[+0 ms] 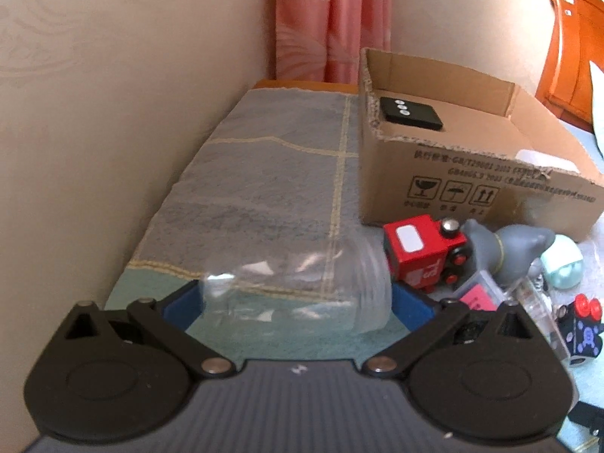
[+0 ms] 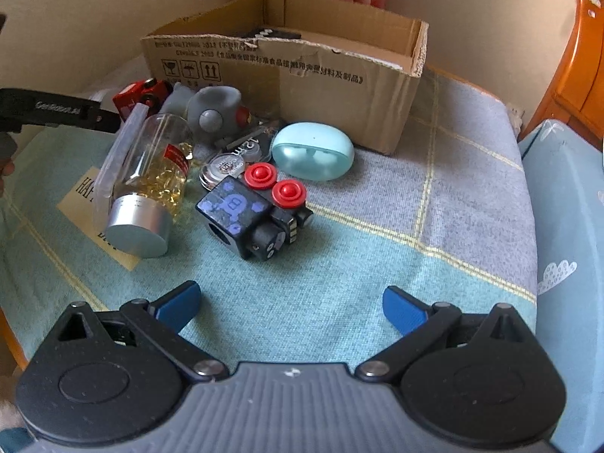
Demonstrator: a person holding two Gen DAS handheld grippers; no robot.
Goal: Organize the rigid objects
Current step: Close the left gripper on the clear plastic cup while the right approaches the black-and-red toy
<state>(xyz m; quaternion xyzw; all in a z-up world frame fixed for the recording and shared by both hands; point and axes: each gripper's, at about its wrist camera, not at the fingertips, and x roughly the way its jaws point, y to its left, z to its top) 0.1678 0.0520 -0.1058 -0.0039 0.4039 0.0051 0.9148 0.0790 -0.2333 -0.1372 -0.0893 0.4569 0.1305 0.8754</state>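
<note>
Clear plastic jar [image 1: 298,287] sits clamped between the left tool [image 1: 296,302] pads, lifted near the cardboard box [image 1: 472,173]; light, slick and thin-walled, it wants a gentle squeeze across its body. Right tool [image 2: 290,309] hangs spread wide and empty over the towel-covered surface [image 2: 339,283].

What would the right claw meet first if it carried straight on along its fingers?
Probably the black toy block with red buttons, lying just left of centre ahead of the open right claw. Only bare blanket lies between; depth is hard to judge.
</note>
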